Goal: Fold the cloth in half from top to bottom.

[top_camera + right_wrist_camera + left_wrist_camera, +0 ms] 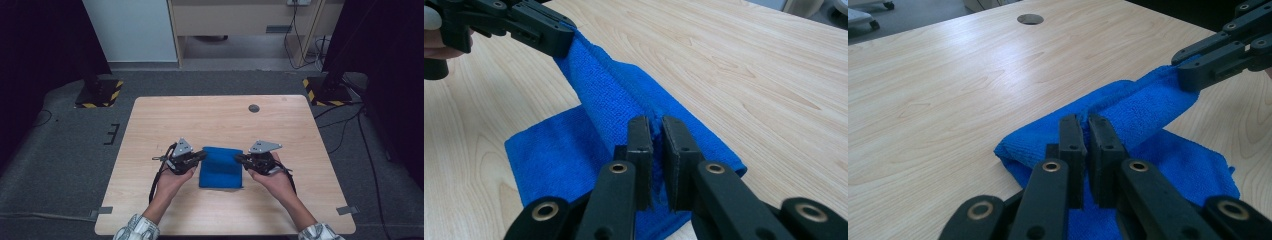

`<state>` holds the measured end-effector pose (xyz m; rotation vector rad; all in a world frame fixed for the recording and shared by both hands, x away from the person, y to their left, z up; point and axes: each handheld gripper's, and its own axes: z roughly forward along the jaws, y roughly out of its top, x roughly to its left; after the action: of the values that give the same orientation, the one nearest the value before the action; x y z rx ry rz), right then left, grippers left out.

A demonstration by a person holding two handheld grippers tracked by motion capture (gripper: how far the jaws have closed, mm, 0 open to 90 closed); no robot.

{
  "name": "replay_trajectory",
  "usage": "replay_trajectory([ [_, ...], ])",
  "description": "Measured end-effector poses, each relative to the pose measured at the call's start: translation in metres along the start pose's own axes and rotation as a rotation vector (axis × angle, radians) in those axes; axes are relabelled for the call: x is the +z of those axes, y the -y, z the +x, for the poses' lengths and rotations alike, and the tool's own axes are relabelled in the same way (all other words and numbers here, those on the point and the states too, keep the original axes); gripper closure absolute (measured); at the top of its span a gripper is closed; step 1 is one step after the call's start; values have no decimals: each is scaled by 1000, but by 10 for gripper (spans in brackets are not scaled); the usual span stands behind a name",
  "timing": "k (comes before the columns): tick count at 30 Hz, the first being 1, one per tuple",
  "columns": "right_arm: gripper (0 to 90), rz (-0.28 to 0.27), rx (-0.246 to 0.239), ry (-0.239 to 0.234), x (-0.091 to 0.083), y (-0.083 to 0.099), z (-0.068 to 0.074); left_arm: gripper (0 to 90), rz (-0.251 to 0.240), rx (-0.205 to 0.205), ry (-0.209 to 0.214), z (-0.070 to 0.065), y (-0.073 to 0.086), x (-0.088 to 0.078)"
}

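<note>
Blue cloth (220, 167) lies folded near the front middle of the wooden surface (215, 120), its far edge lifted. Left claw (1086, 125) pinches one end, right claw (655, 127) the other; both hands level, pointing inward.

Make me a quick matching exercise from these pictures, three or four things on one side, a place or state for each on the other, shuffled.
Things:
1. blue cloth
2. left gripper
3. right gripper
4. round hole

Places or states:
A. in the table top near its far edge
B. shut on the cloth's left end
C. folded, on the wooden table between the hands
D. shut on the cloth's right end

Pairs: 1-C, 2-B, 3-D, 4-A
</note>
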<state>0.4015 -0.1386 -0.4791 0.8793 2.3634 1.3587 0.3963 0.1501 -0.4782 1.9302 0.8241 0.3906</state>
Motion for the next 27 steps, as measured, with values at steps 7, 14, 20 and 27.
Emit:
replay_trajectory([
  [7,831,-11,-4,-3,-4,-1,1,854,-2,-2,16,-3,3,-4],
  [14,829,-21,-13,-14,-9,-1,5,854,-4,-6,27,-5,6,-6],
  [20,826,-16,-11,-24,-11,7,9,852,2,-1,30,-9,11,-7],
  [27,817,-6,-18,-36,-12,15,12,843,18,-14,23,-14,18,-6],
])
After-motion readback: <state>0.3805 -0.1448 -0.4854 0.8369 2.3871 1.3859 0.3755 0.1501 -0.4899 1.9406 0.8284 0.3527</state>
